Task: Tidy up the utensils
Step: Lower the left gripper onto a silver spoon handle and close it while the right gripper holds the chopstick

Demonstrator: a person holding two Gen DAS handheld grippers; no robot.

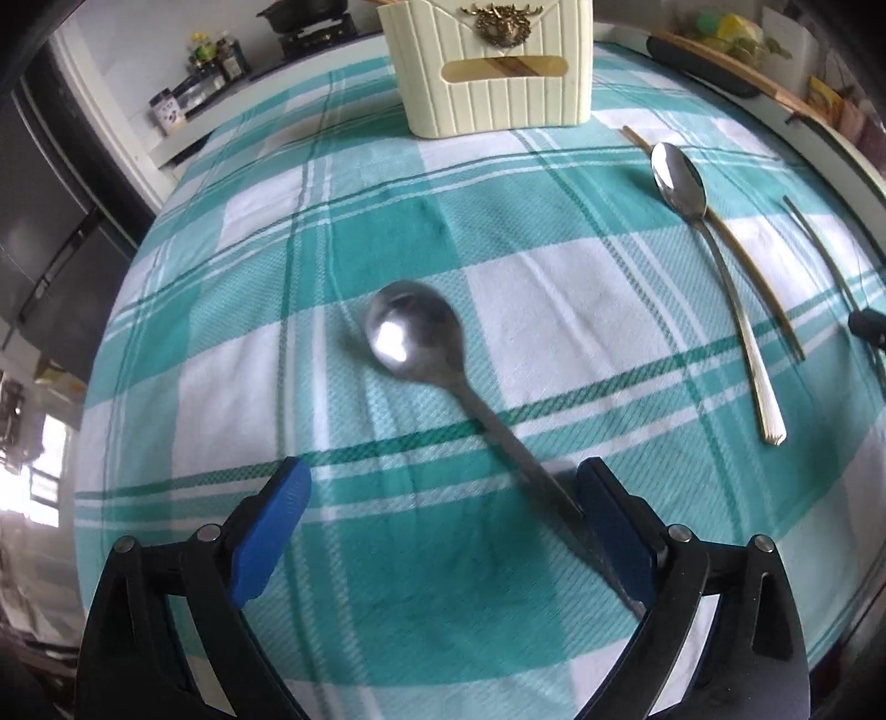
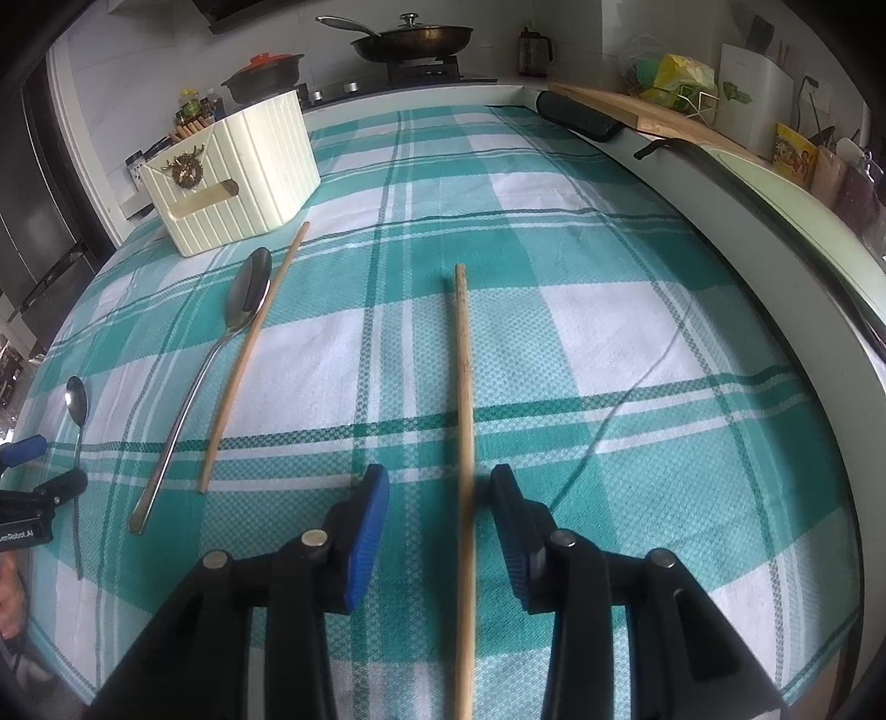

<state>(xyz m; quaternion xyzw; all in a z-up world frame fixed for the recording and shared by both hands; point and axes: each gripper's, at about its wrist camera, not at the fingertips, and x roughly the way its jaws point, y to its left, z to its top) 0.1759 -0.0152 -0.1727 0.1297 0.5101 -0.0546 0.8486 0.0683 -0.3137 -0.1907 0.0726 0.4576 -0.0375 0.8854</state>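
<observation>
A steel spoon (image 1: 412,335) lies on the green checked cloth (image 1: 554,288), its bowl away from me. My left gripper (image 1: 443,476) stands wide open around the handle, which runs close along the right pad (image 1: 614,531); nothing is pinched. A wooden chopstick (image 2: 464,360) lies between the fingers of my right gripper (image 2: 440,479), whose pads stand apart from it on both sides. A longer spoon (image 2: 249,288) and a second chopstick (image 2: 249,354) lie side by side to the left. The cream utensil holder (image 2: 232,177) stands at the back left.
A black roll (image 2: 581,119) and a wooden board (image 2: 664,119) lie along the table's far right edge. Behind are a stove with a pan (image 2: 412,39) and a pot (image 2: 266,77). A thin thread (image 2: 637,387) lies on the cloth at the right.
</observation>
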